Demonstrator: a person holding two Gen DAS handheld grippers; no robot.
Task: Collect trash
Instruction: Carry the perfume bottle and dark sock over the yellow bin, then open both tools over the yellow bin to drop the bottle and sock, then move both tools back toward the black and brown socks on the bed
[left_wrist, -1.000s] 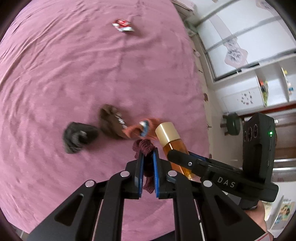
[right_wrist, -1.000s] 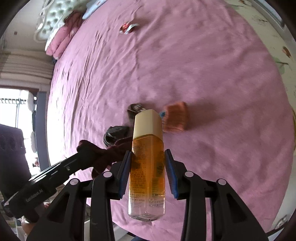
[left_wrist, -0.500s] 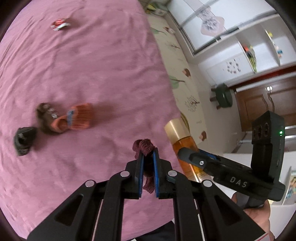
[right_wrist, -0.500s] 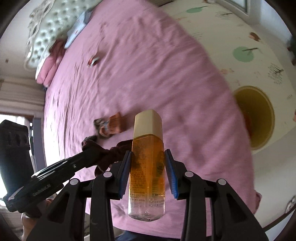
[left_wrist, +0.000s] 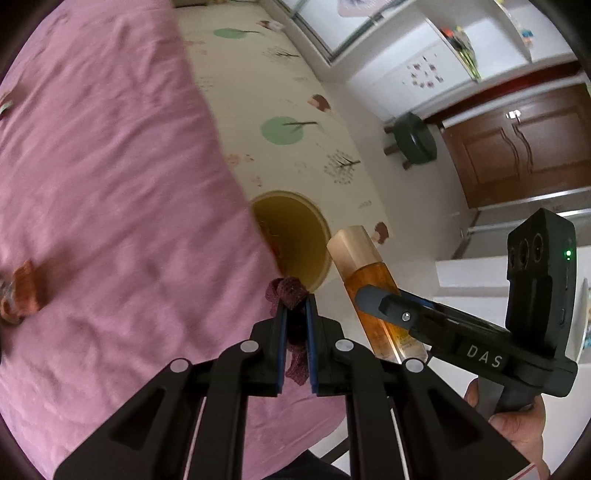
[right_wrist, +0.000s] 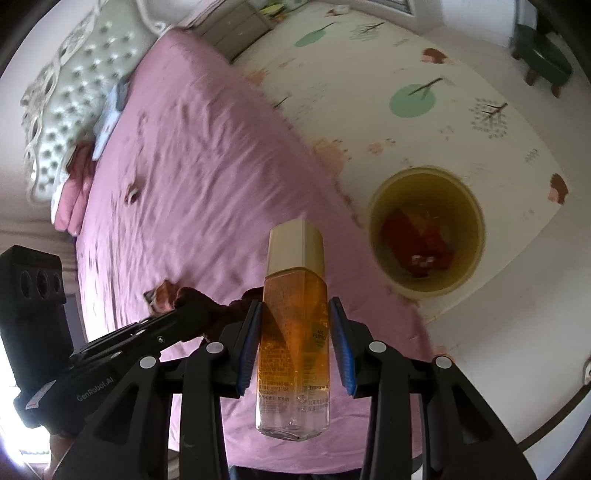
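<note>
My left gripper (left_wrist: 295, 314) is shut on a dark maroon scrap of cloth (left_wrist: 289, 295) and holds it above the edge of the pink bed (left_wrist: 110, 184). My right gripper (right_wrist: 295, 317) is shut on an amber bottle with a cream cap (right_wrist: 293, 325); the bottle also shows in the left wrist view (left_wrist: 373, 295). A yellow trash bin (right_wrist: 426, 229) stands on the floor beside the bed, with red wrappers inside; in the left wrist view the bin (left_wrist: 295, 232) lies just beyond the cloth. An orange wrapper (left_wrist: 24, 291) lies on the bed at left.
A small wrapper (right_wrist: 132, 192) lies farther up the bed. Pillows and a tufted headboard (right_wrist: 66, 110) are at the far end. A patterned floor mat (right_wrist: 424, 110), a green stool (left_wrist: 413, 138), a white cabinet and a brown door (left_wrist: 517, 147) are to the right.
Both grippers have swung right, away from the bed's middle toward its edge. The yellow bin has come into view and nearer. Both grips are unchanged.
</note>
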